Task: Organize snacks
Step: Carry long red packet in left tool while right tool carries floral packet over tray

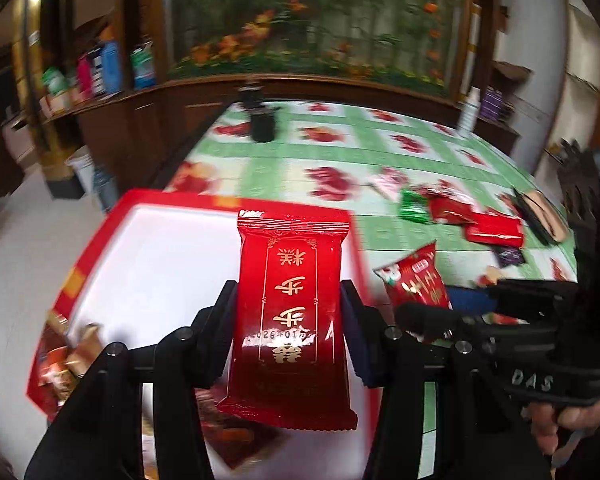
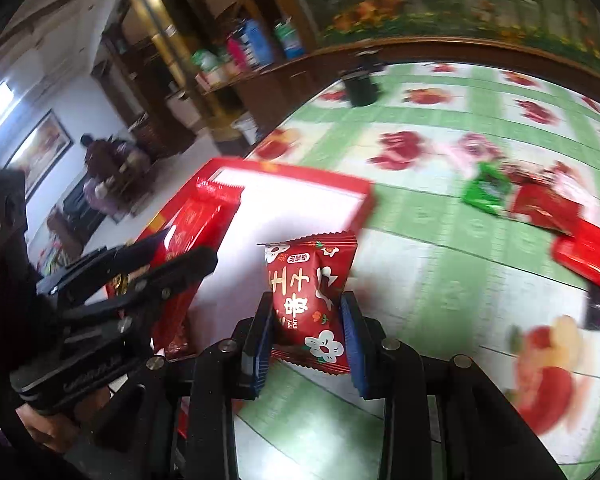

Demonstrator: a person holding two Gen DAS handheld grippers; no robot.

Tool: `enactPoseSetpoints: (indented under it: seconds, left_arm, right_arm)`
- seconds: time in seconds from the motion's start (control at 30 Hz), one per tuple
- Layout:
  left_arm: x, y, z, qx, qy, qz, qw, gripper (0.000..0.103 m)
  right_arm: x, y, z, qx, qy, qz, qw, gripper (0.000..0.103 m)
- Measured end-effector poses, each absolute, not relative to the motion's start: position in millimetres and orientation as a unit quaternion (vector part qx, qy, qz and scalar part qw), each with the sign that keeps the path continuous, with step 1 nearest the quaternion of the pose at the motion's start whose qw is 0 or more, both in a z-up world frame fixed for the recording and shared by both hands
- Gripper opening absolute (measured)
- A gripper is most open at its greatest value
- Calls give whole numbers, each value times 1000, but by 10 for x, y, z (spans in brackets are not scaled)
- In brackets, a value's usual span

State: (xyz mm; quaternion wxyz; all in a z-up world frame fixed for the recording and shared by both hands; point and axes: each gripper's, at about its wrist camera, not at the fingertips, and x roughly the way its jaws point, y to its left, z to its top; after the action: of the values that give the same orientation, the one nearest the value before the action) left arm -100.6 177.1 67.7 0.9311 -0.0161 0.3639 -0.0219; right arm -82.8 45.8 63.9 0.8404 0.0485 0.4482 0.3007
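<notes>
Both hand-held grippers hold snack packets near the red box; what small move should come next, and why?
Probably lower the left hand-held gripper and release its flat red gold-lettered packet into the white-lined red box, since it already hangs over the lining.

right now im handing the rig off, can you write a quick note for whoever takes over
Left gripper: shut on a long red packet, held over the red box.
Right gripper: shut on a small red flower-print packet, held near the box's edge, beside the left gripper.
Red box: white inside, at the table's near-left corner; a few snacks already lie at its near end.
Left to do: drop both held packets in, then fetch the loose pile on the green tablecloth: a green packet, red packets and a dark one.
</notes>
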Motion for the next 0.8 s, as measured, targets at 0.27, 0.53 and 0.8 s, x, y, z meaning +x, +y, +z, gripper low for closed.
enactPoseSetpoints:
  seconds: [0.27,0.53,0.8]
  left_arm:
    - [-991,2227,519,-43,373,40,926,48]
    - [-1006,2439,406,-54,383,63,920,48]
    - [-1014,2511,393,-60,388,78,916,49]
  right_arm:
    - [-884,1128,532,3,461,338,821,32]
    - [-859,1467,434,-14,470,353,809,32]
    - [-883,1608,443,-31,468,355,809,35]
